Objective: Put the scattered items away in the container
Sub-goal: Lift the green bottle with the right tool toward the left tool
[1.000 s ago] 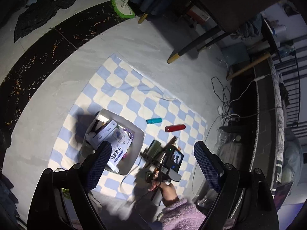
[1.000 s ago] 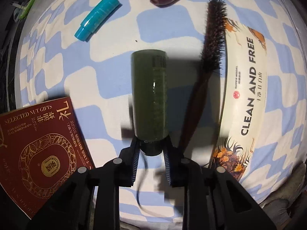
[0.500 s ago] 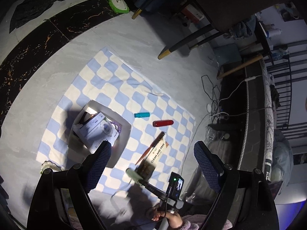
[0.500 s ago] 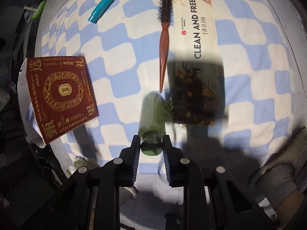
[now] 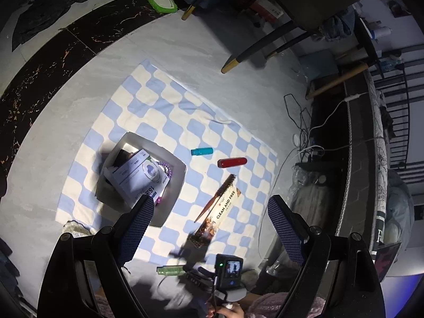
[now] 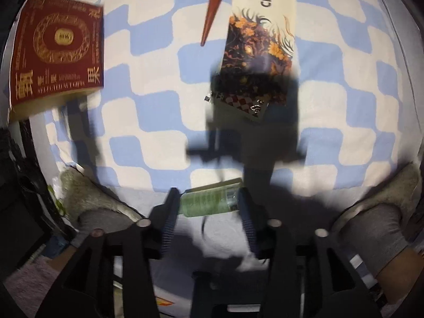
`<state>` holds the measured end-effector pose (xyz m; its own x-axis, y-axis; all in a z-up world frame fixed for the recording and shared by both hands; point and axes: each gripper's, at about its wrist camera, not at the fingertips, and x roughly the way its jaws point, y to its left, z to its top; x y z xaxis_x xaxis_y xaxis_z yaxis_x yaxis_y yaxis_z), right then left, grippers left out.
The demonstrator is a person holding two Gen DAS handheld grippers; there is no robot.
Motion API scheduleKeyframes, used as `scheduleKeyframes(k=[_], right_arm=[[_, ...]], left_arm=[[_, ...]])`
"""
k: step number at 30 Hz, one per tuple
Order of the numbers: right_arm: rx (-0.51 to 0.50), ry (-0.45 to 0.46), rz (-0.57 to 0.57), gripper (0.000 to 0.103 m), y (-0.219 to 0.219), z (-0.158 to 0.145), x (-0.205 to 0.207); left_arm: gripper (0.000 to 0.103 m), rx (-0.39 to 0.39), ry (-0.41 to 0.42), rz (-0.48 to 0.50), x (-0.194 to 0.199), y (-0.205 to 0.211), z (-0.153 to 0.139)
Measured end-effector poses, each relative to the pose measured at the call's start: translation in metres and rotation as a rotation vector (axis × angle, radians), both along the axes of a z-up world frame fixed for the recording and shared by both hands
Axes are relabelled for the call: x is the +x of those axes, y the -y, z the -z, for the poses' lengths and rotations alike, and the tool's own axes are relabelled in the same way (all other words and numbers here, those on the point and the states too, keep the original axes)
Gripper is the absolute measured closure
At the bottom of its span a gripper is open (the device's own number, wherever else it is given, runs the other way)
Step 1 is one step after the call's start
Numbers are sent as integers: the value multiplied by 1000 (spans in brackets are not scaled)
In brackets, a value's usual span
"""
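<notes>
The green bottle (image 6: 212, 198) lies crosswise between the right gripper's (image 6: 208, 206) fingers, at the near edge of the checkered cloth (image 6: 159, 111); the jaws are opening, and contact with the pads cannot be told. The white container (image 5: 169, 159) sits well apart on the cloth. The left gripper (image 5: 209, 228) hangs spread wide, empty.

In the right wrist view the green bottle (image 6: 210, 201) was smeared by motion at lower centre, between the opening jaws of the right claw (image 6: 209, 206); whether either pad touched it could not be told. The top edge cut off the brush (image 6: 213, 8) and the "CLEAN AND FREE" box (image 6: 262, 26). The red gift box (image 6: 57, 50) at upper left was blurred, its small print unreadable. In the left wrist view, the white container (image 5: 175, 164) held items overlapping one another, partly hidden.
</notes>
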<state>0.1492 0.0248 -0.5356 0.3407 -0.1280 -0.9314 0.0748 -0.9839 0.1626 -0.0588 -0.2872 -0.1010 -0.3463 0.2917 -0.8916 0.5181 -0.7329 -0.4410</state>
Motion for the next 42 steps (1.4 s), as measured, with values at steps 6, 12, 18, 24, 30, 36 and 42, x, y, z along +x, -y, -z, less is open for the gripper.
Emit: scheduleKeyframes(k=[6, 12, 18, 24, 30, 36, 42], right_arm=[[64, -20, -693, 46, 56, 33, 78], [-42, -178, -934, 58, 73, 38, 118], [12, -67, -885, 88, 67, 58, 112], [-32, -24, -993, 45, 65, 50, 143], [-32, -87, -1277, 46, 68, 73, 202], [-46, -99, -1248, 67, 72, 82, 211], [-138, -189, -801, 68, 61, 33, 128]], left_arm=[[16, 16, 9, 13, -2, -8, 4], [16, 8, 21, 21, -3, -9, 6], [16, 9, 38, 21, -3, -9, 8], [16, -1, 37, 10, -2, -5, 4], [16, 7, 43, 21, -3, -10, 8], [16, -2, 57, 38, -8, -12, 9], [16, 9, 60, 18, -8, -12, 13]])
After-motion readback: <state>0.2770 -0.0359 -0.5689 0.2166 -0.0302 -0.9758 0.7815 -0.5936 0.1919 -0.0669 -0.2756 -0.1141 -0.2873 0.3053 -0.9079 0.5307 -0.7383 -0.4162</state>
